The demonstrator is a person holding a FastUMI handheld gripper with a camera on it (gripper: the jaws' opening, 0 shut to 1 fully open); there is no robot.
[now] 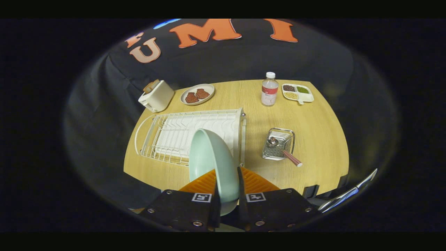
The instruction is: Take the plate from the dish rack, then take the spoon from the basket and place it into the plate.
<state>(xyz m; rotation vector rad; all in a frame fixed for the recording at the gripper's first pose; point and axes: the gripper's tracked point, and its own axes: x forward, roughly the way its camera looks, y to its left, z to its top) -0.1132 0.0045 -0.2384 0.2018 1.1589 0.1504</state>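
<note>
Gripper (228, 195): you've got both fingers clamped on the plate's rim, one on each face, so it's a solid pinch.
Plate (209, 164): pale green, held on edge and tilted, up in front of the rack's near right corner. Looks lifted clear of the rack, though the fisheye makes that hard to call.
Rack (167, 136): white wire one on the table's left half, just beyond your fingers.
Basket (278, 144): small metal one, right of the rack and apart from it.
Spoon (284, 151): bowl sits in the basket, striped reddish handle pokes out over the near edge.
Table (320, 139): wood top; toaster (156, 96), dish of cookies (197, 94), bottle (269, 89) and snack tray (298, 93) along the far side.
</note>
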